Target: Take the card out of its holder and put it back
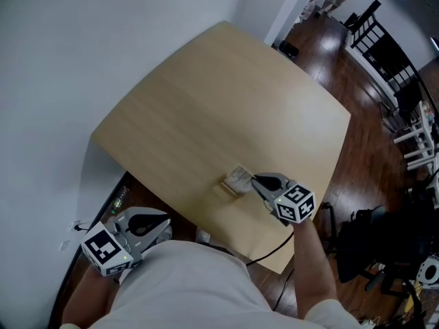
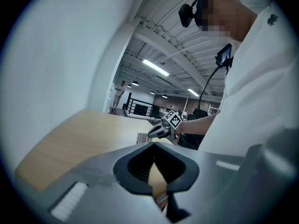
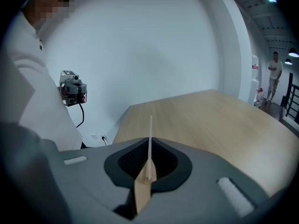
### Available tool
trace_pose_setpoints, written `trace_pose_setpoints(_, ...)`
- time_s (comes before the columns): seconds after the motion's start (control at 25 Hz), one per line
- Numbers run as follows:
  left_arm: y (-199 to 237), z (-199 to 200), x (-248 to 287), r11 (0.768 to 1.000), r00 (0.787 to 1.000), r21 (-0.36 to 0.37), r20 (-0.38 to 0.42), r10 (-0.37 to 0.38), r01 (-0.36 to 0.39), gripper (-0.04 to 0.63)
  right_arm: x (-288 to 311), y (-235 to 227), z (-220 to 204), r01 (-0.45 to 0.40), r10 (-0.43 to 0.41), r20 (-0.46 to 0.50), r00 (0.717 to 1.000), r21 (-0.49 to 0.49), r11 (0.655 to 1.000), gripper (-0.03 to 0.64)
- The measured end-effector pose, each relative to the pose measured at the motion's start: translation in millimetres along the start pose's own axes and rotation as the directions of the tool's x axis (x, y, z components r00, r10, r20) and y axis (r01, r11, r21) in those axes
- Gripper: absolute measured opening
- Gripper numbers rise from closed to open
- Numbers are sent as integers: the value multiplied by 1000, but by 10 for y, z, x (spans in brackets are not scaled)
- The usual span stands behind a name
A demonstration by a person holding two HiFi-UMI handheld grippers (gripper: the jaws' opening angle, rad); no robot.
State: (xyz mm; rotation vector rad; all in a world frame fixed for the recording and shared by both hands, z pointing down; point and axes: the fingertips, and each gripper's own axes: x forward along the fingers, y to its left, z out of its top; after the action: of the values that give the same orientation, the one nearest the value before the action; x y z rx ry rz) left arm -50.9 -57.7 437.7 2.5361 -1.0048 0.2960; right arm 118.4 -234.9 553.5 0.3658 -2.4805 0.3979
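A white printed card [image 1: 239, 177] stands in a small light wooden holder [image 1: 225, 188] near the table's front edge. My right gripper [image 1: 254, 179] reaches it from the right and is shut on the card's edge. In the right gripper view the card [image 3: 150, 129] shows edge-on as a thin upright strip, pinched at the tips of my right gripper [image 3: 150, 148]. My left gripper [image 1: 158, 226] hangs off the table's front left corner, close to the person's body, shut with nothing in it. From the left gripper view the card [image 2: 142, 137] and the right gripper [image 2: 158, 131] lie ahead, beyond the tips of my left gripper [image 2: 153, 147].
The pale wooden table [image 1: 206, 101] stands against a white wall on the left. To the right lie dark wood floor, black chairs [image 1: 374, 33] and a black seat [image 1: 370, 242]. A cable [image 1: 264, 252] hangs below the front edge. A person [image 3: 274, 76] stands far off.
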Motion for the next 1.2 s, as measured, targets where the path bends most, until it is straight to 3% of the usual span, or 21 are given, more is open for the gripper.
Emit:
trace_pose_setpoints(0.28,99,38,-132,999,999,13,10,-32,32,5,-96,69,217,40,-40,19,999,-6,999,21)
trace_pose_setpoints(0.72,119,66,-358,990,992,66,2,-124,124,5,-510,386,433,175,-175,83,981,3,985,21)
trace_pose_setpoints(0.96,44,70,-507,974,981,118,-22,-193,195,5,-913,725,284,283,-288,106,952,58,957,21)
trace_pose_setpoints(1.2,-159,73,-591,944,960,173,-64,-273,280,5,-1443,1130,5,395,-409,100,907,133,909,21)
